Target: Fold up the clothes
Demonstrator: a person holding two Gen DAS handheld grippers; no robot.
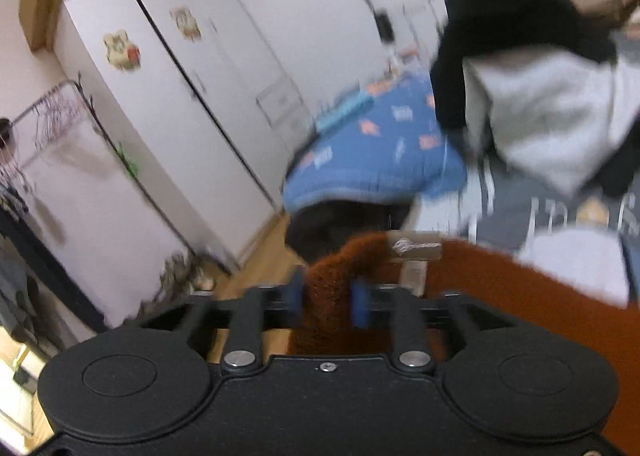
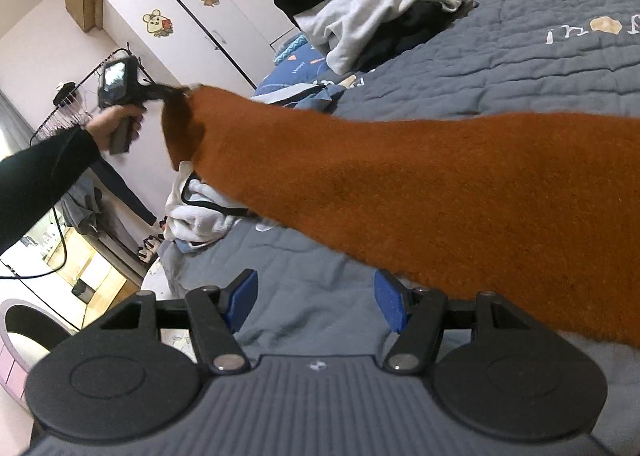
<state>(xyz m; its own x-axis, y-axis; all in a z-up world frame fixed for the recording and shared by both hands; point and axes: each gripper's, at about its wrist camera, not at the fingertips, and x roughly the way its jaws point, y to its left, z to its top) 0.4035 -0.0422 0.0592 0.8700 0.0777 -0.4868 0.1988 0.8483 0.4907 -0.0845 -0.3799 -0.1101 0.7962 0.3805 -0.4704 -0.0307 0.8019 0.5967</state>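
Note:
A rust-orange fuzzy garment (image 2: 460,184) stretches in the air above the grey quilted bed (image 2: 540,56). My left gripper (image 1: 326,298) is shut on one end of it, the orange cloth bunched between the blue pads (image 1: 359,306). The right wrist view shows that same left gripper (image 2: 176,90), held by a hand (image 2: 106,124) in a dark sleeve, lifting the garment's far end. My right gripper (image 2: 316,302) stands open just under the garment's lower edge, nothing between its fingers.
A pile of black, white and grey clothes (image 2: 368,4) lies at the bed's far side, with a white garment (image 2: 200,212) at the near-left edge. A blue patterned blanket (image 1: 376,152), white wardrobe (image 2: 192,12) and drying rack (image 2: 68,112) stand beyond.

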